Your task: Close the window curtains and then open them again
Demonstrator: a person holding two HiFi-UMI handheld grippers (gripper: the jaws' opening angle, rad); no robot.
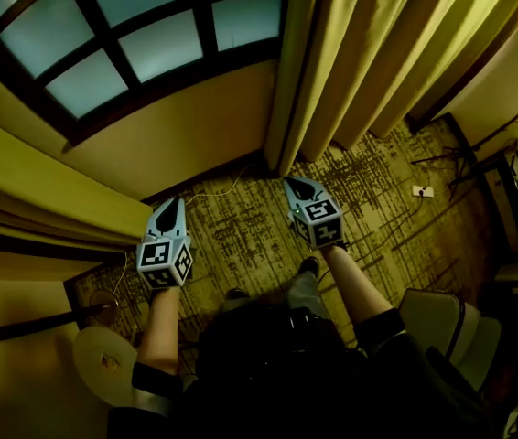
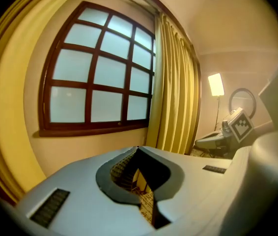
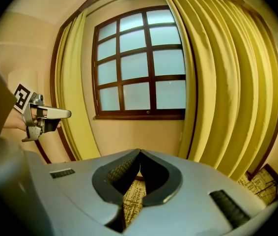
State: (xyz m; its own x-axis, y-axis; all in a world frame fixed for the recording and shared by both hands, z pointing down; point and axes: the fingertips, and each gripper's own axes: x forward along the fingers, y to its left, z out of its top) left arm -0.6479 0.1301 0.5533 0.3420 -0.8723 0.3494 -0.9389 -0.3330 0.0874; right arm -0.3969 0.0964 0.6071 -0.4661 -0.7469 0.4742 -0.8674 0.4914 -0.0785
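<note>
1. Looking at the left gripper (image 1: 177,205) with jaws pressed fully together, pinching nothing, only carpet (image 1: 241,231) visible past the tips.
2. Same deal on the right gripper (image 1: 296,185): clamped together, empty, sitting near the bottom of the right curtain (image 1: 378,53).
3. Holding both out in front of the window (image 1: 131,35), tilted a bit downward, well apart from each other, no contact with any fabric.
4. Seeing the left curtain (image 1: 30,186) bunched at the window's left side and the right one gathered in long folds at its right, reaching down to the floor.
5. Leaving the panes fully uncovered.
6. Also spotting a lit lamp (image 2: 216,84) off to the right in the left gripper view.
</note>
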